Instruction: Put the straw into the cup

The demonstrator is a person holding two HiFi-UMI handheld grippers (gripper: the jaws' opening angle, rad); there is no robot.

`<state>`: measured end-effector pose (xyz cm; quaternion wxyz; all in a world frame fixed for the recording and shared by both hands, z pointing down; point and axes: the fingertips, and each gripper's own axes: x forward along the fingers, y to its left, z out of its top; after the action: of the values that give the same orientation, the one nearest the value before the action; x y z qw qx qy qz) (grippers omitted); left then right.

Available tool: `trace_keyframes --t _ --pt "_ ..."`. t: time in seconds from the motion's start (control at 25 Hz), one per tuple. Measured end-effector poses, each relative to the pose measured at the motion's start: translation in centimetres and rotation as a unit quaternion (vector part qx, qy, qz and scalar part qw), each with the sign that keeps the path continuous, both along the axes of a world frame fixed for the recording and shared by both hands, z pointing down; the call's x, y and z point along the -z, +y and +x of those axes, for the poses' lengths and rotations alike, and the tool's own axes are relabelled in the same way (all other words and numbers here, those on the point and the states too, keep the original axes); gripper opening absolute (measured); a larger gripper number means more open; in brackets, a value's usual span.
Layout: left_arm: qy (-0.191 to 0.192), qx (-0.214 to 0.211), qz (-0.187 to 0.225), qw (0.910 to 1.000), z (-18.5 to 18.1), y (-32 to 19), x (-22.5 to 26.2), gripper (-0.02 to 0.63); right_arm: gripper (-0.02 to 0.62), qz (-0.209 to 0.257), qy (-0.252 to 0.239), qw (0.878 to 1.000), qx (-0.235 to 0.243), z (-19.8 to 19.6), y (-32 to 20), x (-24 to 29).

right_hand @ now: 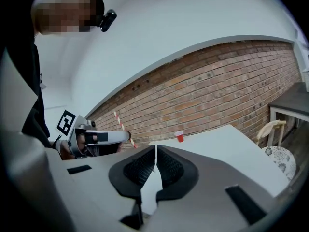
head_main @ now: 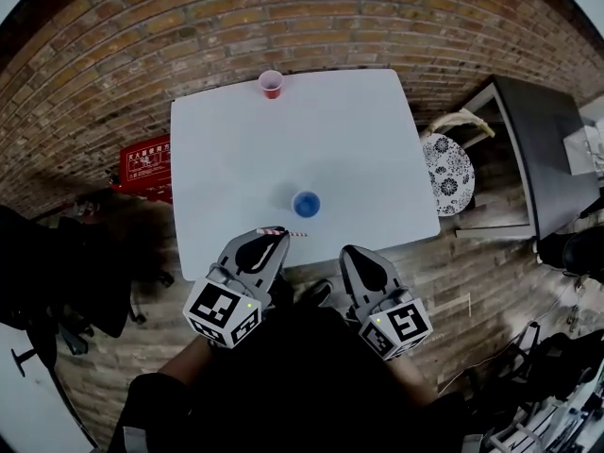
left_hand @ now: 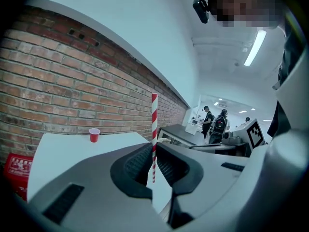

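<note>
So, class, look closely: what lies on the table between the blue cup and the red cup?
Nothing: in the head view only bare white table separates the blue cup from the red cup.

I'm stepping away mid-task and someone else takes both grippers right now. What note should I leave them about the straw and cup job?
Left gripper: shut on the red-and-white striped straw, gripped near one end, over the near edge of the white table.
Right gripper: shut, empty, beside the left one.
Blue cup: upright on the table, just ahead of the straw. Red cup: at the far edge.
Done: straw picked up.
Left: carry the straw over a cup, probably the nearer blue one, lower it in and open the jaws.
</note>
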<state>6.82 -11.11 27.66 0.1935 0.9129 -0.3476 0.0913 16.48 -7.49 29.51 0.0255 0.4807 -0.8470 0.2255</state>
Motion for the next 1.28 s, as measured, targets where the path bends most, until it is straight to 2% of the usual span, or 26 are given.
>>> trace_keyframes --t 0.28,0.4,0.6,0.92,1.28 --pt "0.021 -0.044 -0.015 0.9987 -1.9 -1.8 -1.9 0.038 0.032 -0.028 0.033 0.999 -0.006 -3.4 -3.0 -1.4" --pt "0.027 -0.047 -0.027 0.9982 -2.0 -2.5 -2.7 0.038 0.032 -0.040 0.046 0.998 -0.002 -3.9 -3.3 -1.8" --pt "0.022 -0.027 -0.021 0.9992 -1.7 -4.2 -3.1 0.038 0.032 -0.054 0.034 0.998 0.010 -3.3 -4.7 -3.4" --pt "0.006 0.033 -0.028 0.9990 -1.9 -5.1 -4.2 0.038 0.032 -0.058 0.015 0.996 0.058 -3.1 -6.6 -4.6" --pt "0.006 0.054 -0.035 0.9979 -1.5 -5.9 -6.0 0.038 0.032 -0.072 0.005 0.993 0.091 -2.9 -7.3 -7.1"
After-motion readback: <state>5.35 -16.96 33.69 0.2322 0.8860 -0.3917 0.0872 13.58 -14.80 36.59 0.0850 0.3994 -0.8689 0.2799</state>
